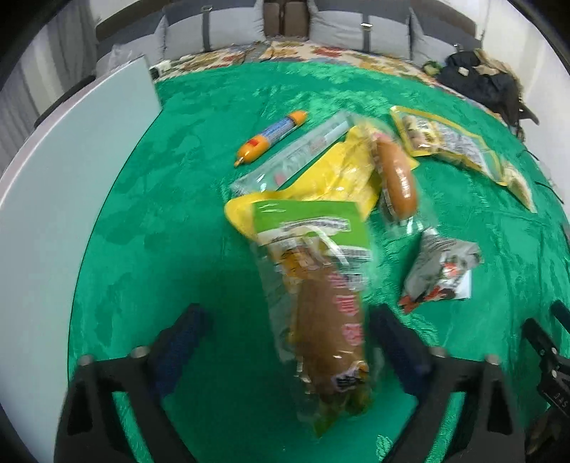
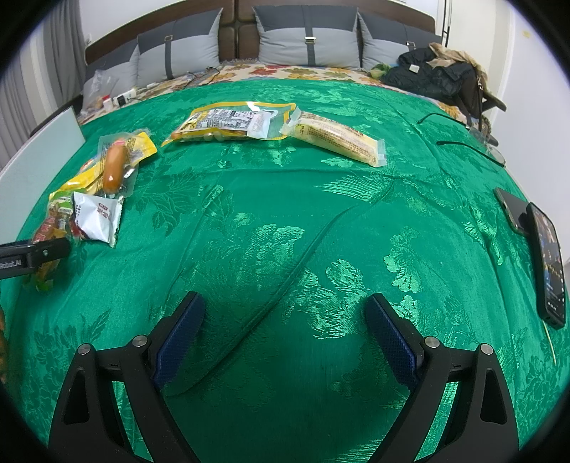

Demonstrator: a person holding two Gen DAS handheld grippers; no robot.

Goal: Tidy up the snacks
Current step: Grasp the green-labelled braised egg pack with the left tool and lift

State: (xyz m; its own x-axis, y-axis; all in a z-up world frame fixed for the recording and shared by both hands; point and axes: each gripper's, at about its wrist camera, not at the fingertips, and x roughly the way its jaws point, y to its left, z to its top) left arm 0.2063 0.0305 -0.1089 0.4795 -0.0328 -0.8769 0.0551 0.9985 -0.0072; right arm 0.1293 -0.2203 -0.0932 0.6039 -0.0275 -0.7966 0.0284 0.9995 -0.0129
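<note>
A clear, green-topped packet holding a brown sausage (image 1: 327,320), blurred, lies between the spread fingers of the left gripper (image 1: 288,342) near the left edge of the green brocade bedspread (image 2: 285,220), overlapping a yellow wrapper (image 1: 331,178). The right gripper (image 2: 285,334) hangs released over bare cloth, grasping nothing.

We are in a home bedroom: a bed (image 2: 285,220) under a green brocade cover, grey pillows (image 2: 306,42) leaning on a brown padded headboard (image 2: 235,32), dark clothing (image 2: 434,76) heaped at one corner, a phone (image 2: 548,263) lying on the cover, and curtains (image 2: 60,46) to one side.
</note>
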